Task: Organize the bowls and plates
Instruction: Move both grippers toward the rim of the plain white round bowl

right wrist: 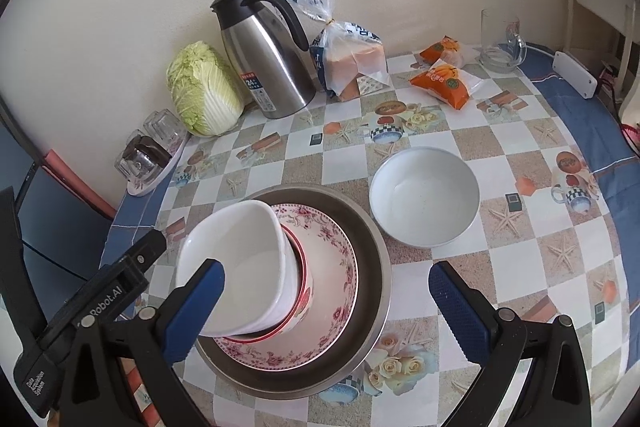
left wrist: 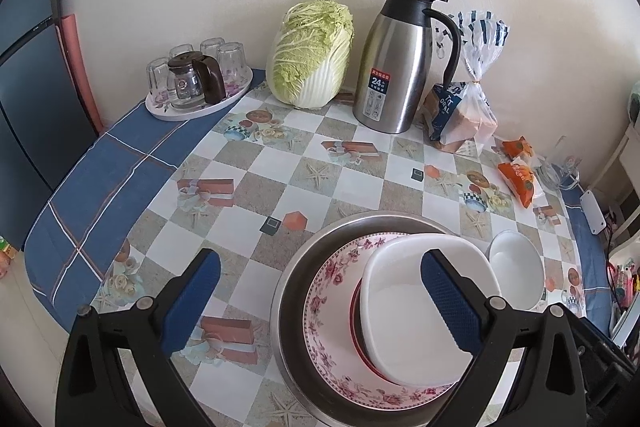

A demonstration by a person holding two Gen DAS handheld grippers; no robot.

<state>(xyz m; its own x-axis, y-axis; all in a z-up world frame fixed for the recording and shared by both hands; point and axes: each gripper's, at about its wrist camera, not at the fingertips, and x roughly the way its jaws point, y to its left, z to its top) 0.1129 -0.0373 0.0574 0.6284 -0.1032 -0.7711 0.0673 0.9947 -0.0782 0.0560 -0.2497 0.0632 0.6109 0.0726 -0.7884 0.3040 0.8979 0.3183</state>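
Currently 1 round white bowl (right wrist: 424, 197) sits beside the dish stack (right wrist: 320, 227).

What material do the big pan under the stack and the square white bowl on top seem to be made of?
Pan: likely stainless steel, with a dull grey brushed sheen. Square bowl: probably glazed ceramic, plain white, smooth, thick-rimmed and softly glossy; melamine cannot be ruled out.

White square bowl (right wrist: 240, 259), pink-flowered plate (right wrist: 336, 259), silver basin (right wrist: 372, 247), checked tablecloth (right wrist: 520, 247), blue-padded jaws.
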